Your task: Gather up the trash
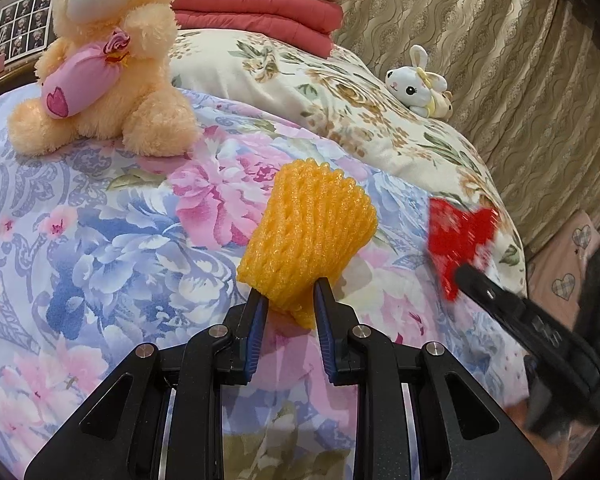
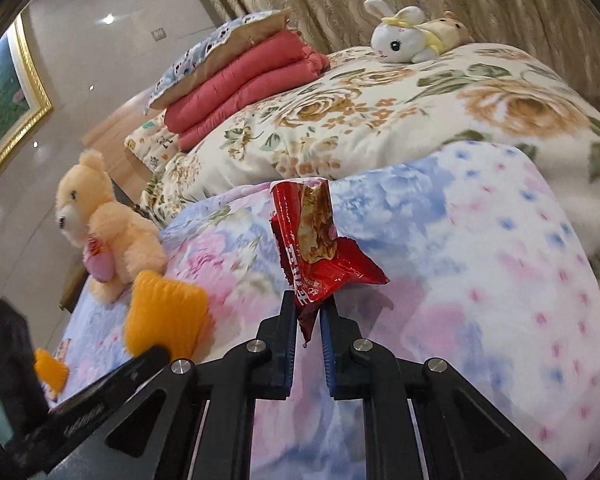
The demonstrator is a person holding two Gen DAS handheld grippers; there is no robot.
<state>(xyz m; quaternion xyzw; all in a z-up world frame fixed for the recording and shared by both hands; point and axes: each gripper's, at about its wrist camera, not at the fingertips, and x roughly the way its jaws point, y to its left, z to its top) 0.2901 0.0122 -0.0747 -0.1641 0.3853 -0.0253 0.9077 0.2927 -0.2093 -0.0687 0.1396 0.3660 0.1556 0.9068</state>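
Observation:
An orange foam fruit net (image 1: 308, 240) hangs above the flowered bedspread (image 1: 112, 224), pinched at its lower end by my left gripper (image 1: 289, 292), which is shut on it. A red snack wrapper (image 2: 320, 248) with a brown picture stands up from my right gripper (image 2: 310, 304), whose pads are shut on its lower corner. In the left wrist view that same wrapper (image 1: 460, 236) shows blurred at the right, at the tip of the right gripper's dark body. In the right wrist view the orange net (image 2: 164, 316) appears at the lower left, beside the left gripper's black frame.
A peach teddy bear (image 1: 104, 64) with a pink bundle sits on the bedspread at the upper left. A white plush rabbit (image 1: 416, 84) lies on the cream floral quilt (image 1: 340, 92). Folded red blankets (image 1: 260, 12) are stacked at the head. Beige curtains (image 1: 500, 60) hang behind the bed.

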